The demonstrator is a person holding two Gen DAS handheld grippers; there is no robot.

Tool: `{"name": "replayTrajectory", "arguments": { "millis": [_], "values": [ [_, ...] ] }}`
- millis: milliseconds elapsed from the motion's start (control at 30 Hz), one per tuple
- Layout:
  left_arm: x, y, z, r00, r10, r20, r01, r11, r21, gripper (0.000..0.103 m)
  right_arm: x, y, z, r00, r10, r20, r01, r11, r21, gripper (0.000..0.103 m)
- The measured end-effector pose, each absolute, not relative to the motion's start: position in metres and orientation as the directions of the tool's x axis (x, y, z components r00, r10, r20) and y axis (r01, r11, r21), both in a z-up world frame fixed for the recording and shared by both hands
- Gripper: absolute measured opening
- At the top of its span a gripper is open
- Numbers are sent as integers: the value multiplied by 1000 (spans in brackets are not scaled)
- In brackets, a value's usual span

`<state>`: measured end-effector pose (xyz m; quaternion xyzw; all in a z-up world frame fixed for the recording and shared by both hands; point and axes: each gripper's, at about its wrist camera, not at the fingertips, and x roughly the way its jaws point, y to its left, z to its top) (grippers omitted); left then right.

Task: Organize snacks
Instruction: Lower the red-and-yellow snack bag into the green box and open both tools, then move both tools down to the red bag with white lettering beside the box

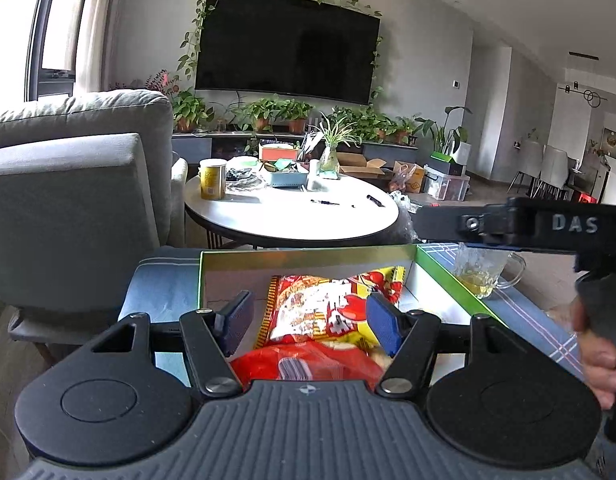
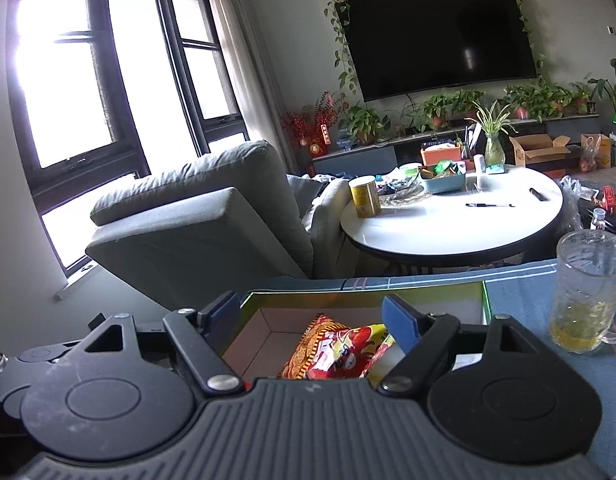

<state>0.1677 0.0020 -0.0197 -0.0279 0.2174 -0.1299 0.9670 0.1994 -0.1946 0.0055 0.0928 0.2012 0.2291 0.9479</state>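
Note:
An open box with a green rim (image 1: 308, 251) stands on a blue plaid cloth. A red and yellow snack packet (image 1: 320, 308) lies inside it, and a plain red packet (image 1: 308, 360) overlaps its near end. My left gripper (image 1: 310, 320) hangs over the packets with its blue pads (image 1: 237, 318) apart; the left pad is off the wrapper. In the right wrist view my right gripper (image 2: 312, 320) stands open above the same box (image 2: 360, 291), with the snack packet (image 2: 332, 348) below and between its fingers, untouched.
A glass mug with yellow liquid (image 2: 584, 292) stands just right of the box, also visible as the mug (image 1: 484, 272). A person's hand (image 1: 600, 356) holds a black handle at the right. Beyond are a round white table (image 1: 291, 216) and a grey armchair (image 1: 67, 184).

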Motion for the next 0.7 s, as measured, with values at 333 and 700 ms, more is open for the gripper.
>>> {"name": "replayTrajectory", "arguments": {
  "millis": [333, 700],
  "values": [
    [139, 5, -33, 841, -276, -466, 250, 961, -120, 62, 164, -193, -4, 768, 492, -409, -420, 870, 257, 72],
    [122, -1, -55, 784, -304, -540, 268, 952, -147, 62, 147, -191, -31, 702, 450, -552, -354, 893, 279, 72]
  ]
}}
